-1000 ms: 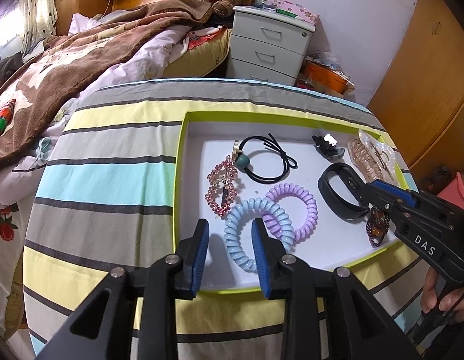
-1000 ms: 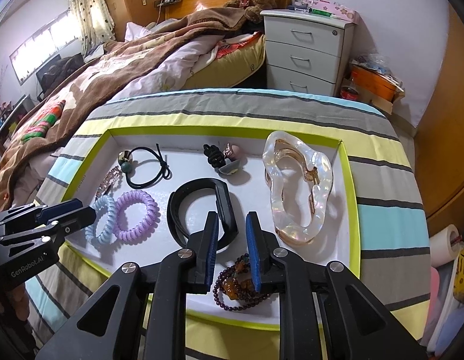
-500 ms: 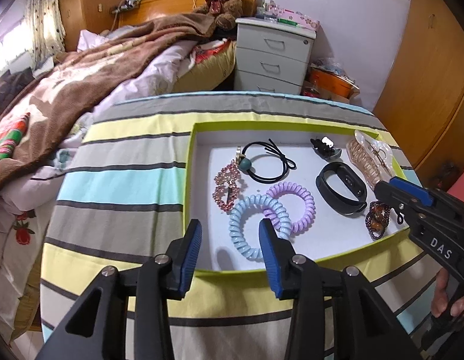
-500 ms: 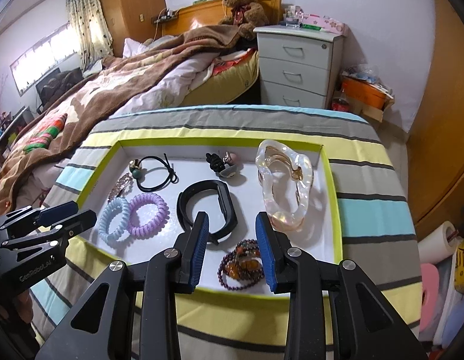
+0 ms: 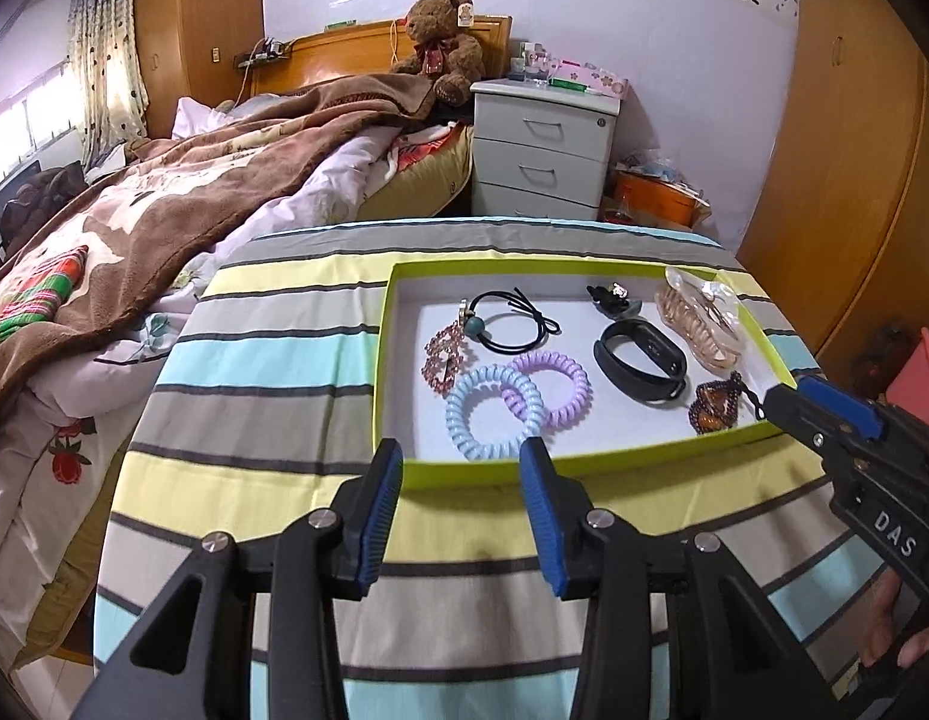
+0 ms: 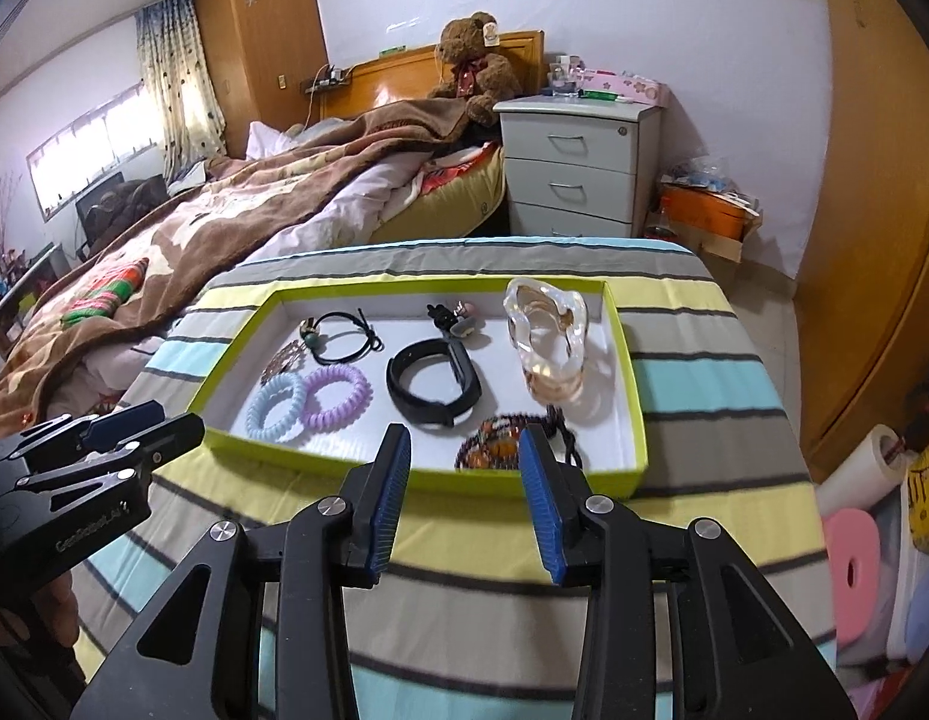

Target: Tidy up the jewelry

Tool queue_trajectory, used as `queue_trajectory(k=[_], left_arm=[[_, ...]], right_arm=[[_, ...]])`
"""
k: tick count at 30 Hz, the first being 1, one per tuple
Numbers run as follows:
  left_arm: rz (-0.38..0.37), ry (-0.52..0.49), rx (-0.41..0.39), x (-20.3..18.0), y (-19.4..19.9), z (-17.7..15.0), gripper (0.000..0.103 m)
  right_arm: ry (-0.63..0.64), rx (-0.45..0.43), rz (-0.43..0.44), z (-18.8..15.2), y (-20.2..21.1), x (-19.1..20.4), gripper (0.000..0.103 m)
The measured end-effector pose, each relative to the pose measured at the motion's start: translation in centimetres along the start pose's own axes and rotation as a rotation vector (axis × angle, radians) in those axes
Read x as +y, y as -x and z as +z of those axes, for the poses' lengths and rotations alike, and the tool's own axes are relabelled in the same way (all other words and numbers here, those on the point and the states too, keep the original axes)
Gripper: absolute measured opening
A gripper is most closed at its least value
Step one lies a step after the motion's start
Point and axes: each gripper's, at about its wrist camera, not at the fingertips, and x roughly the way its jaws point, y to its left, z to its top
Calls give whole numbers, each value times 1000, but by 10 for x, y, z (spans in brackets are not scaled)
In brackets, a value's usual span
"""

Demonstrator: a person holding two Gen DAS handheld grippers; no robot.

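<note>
While both grippers' fingers (image 5: 387, 498) spread empty — right (image 6: 464, 468) widening — tray (image 5: 482, 471) rim fronts the blue coil (image 5: 493, 414)

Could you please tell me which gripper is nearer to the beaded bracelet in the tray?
The right gripper. It is opening, empty, just in front of the beaded bracelet at the tray's near edge. The left gripper is open at the tray's other end, by the blue coil hair tie.

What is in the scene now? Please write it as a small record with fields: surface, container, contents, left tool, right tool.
surface: striped cloth
container: green-edged tray, white inside
contents: blue coil tie overlapping purple coil tie; black band; clear hair claw; bead bracelet; black elastic; pink rhinestone clip
left tool: left tool empty, before the tray
right tool: right tool opening, nothing between
</note>
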Motion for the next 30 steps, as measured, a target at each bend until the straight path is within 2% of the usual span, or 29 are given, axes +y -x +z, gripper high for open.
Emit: queue_trajectory(k=[11,30], left_arm=[[32,-32,-49,-13,20,-19,43],[5,-13,-67,-17,39,-37,43]], right_arm=[[-24,-62,-9,-20,28,1,39],[-11,-102,-10,-33,48,11,39]])
